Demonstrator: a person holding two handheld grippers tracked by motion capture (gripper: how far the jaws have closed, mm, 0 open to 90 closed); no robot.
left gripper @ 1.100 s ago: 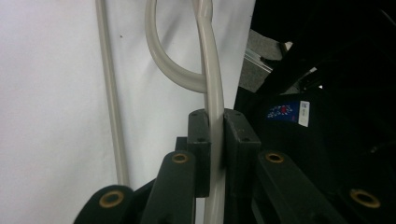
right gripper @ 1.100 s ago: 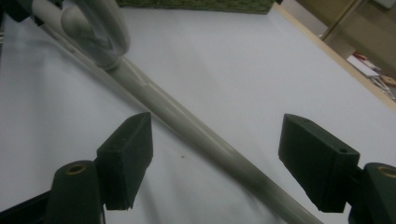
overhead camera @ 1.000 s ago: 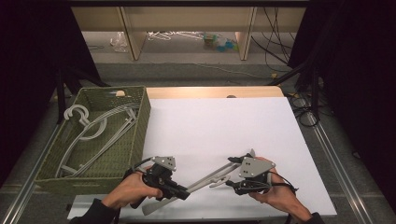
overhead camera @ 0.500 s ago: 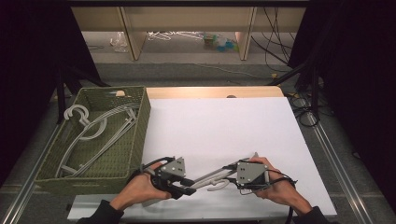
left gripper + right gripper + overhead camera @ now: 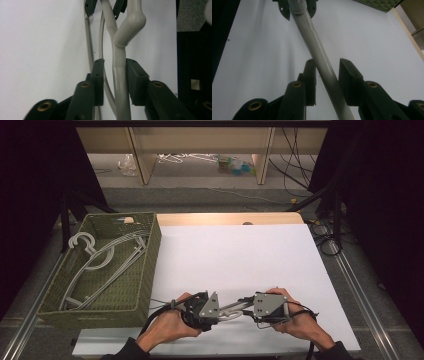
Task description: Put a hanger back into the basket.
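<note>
Now the hanger (image 5: 117, 72) runs between both tongs; left tongs (image 5: 113, 75) clench it; right tongs (image 5: 325, 75) stand released.

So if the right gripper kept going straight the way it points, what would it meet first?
Most likely the left gripper: the grey hanger runs from between the right gripper jaws straight to it, with white table cover underneath. Depth is hard to judge.

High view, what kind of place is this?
Likely a lab set up for recording: a white-covered table ringed by dark curtains, loose cables on the floor, and a green wicker basket of grey hangers.
</note>
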